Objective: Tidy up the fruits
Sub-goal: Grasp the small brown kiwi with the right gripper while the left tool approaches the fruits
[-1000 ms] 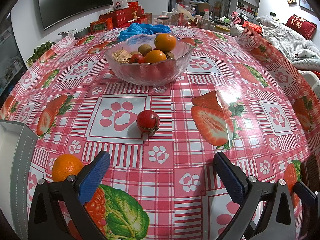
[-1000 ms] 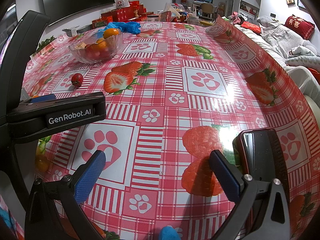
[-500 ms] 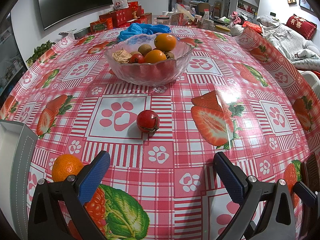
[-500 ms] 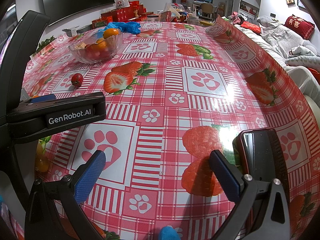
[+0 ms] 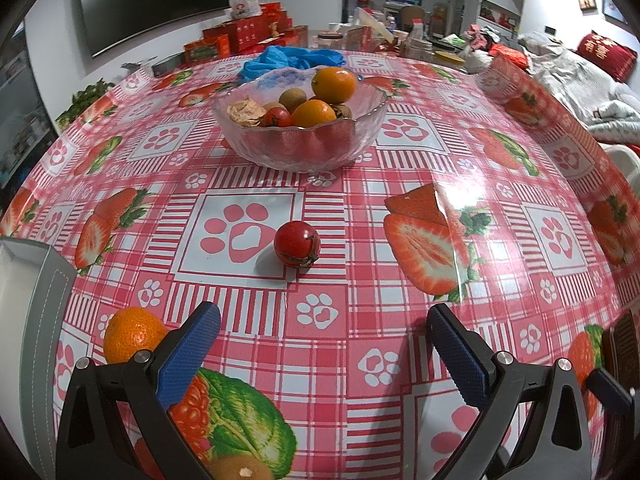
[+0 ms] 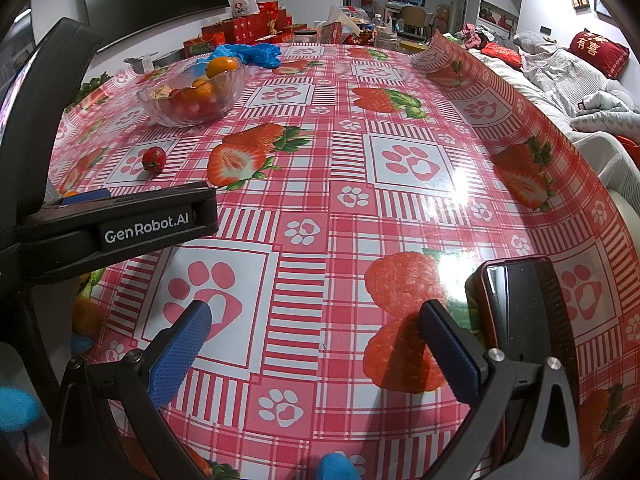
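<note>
The left tool (image 5: 322, 346) hangs low over the near part of the table (image 5: 500, 168), its two blue-padded fingers (image 5: 188, 354) spread wide with nothing between them. Straight ahead of that gap, a little way up the strawberry-and-paw-print cloth, lies a small red tomato (image 5: 297, 243) on the edge of a white paw square, apart from both fingers. Beyond it, further along the same line, stands the glass bowl (image 5: 300, 148), already holding two oranges, another small tomato, a few brown fruits and a crumpled bit of tan paper. A loose orange (image 5: 132, 334) sits just beside the left finger, on its outer side and partly hidden behind the finger's black arm; I cannot tell whether they touch. A blue plastic bag (image 5: 292, 60) is bunched up behind the bowl.

The right tool (image 6: 314, 342) is off to the right, also gaping wide and holding nothing, with only bare cloth between its pads. A dark phone in a red case (image 6: 516, 304) lies flat on the table just behind its right finger. From that side the bowl (image 6: 192, 98) and the tomato (image 6: 154, 159) are well away to the far left, past the black body of the left tool marked GenRobot.AI.
</note>
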`<action>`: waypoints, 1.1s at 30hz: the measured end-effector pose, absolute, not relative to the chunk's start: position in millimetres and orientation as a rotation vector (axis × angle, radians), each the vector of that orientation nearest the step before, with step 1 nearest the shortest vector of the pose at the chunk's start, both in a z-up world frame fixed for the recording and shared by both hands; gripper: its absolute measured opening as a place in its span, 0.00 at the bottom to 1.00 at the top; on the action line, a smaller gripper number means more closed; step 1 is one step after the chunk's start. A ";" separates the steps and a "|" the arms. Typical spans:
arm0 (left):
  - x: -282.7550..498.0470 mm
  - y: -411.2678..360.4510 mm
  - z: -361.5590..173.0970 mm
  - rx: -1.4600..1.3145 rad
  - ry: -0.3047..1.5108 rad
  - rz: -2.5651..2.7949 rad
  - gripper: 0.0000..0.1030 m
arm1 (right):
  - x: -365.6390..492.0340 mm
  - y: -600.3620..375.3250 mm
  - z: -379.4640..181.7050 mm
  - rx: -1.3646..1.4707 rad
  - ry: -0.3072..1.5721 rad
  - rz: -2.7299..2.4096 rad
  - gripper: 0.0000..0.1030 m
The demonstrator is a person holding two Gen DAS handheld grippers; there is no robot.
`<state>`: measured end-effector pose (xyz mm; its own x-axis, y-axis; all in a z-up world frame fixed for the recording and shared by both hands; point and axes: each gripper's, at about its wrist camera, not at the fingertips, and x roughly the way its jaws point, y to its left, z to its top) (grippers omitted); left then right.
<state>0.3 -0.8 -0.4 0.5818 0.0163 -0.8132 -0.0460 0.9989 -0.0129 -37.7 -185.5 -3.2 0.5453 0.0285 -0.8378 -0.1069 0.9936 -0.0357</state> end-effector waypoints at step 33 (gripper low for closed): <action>-196.9 89.9 19.3 0.024 0.971 -0.010 1.00 | -85.2 -137.0 16.9 -0.081 0.985 0.350 1.00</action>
<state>-196.9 89.9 19.3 0.5641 0.0027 -0.8257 0.0192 0.9997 0.0164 -85.2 -137.0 16.9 0.5021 0.2535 -0.8268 -0.3257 0.9411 0.0907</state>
